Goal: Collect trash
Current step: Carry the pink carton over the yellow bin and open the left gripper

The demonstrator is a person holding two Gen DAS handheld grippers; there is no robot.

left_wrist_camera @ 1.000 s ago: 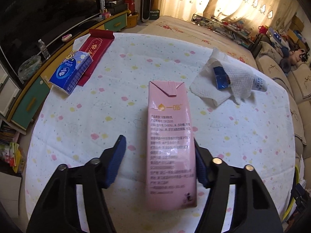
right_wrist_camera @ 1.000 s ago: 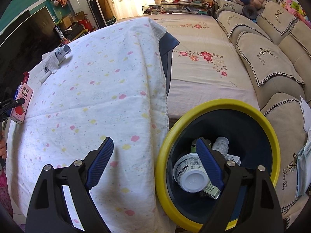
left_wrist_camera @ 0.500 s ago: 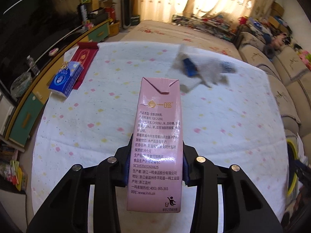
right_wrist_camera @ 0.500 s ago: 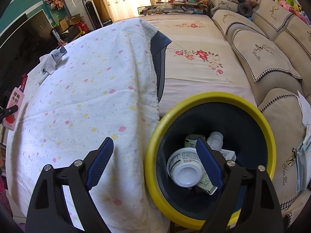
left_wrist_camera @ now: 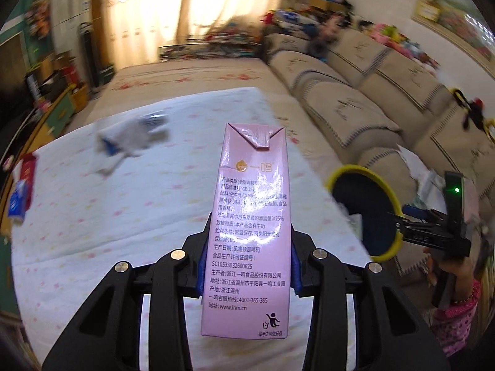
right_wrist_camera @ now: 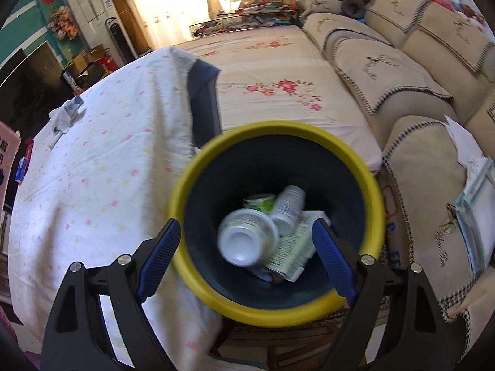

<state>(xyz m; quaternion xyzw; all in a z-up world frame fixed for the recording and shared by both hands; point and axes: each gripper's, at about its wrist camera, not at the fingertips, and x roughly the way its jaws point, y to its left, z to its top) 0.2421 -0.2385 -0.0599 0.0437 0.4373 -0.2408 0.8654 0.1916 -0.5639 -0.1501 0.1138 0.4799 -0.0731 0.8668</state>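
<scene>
A tall pink milk carton [left_wrist_camera: 250,232] stands upright between the blue pads of my left gripper [left_wrist_camera: 249,247], which is shut on its lower half and holds it above the spotted tablecloth [left_wrist_camera: 108,216]. The carton's edge also shows in the right wrist view as a pink strip [right_wrist_camera: 7,148] at the far left. The yellow-rimmed dark bin [left_wrist_camera: 355,170] stands off the table's right side. My right gripper [right_wrist_camera: 244,235] hangs open over the bin [right_wrist_camera: 272,128], nothing between its fingers. Inside lie a white tub [right_wrist_camera: 247,241], a small bottle [right_wrist_camera: 287,210] and a printed box [right_wrist_camera: 294,250].
A crumpled tissue with a blue wrapper [left_wrist_camera: 133,136] lies on the far part of the table. A blue tissue pack [left_wrist_camera: 18,201] and a red envelope [left_wrist_camera: 27,167] sit at its left edge. A beige sofa [right_wrist_camera: 417,92] runs along the right. A person's hand [left_wrist_camera: 451,266] holds the other gripper beside the bin.
My left gripper closed on the pink carton, lifted it off the table and swung right, bringing the bin into view. My right gripper shifted until the bin sits centred under its open fingers.
</scene>
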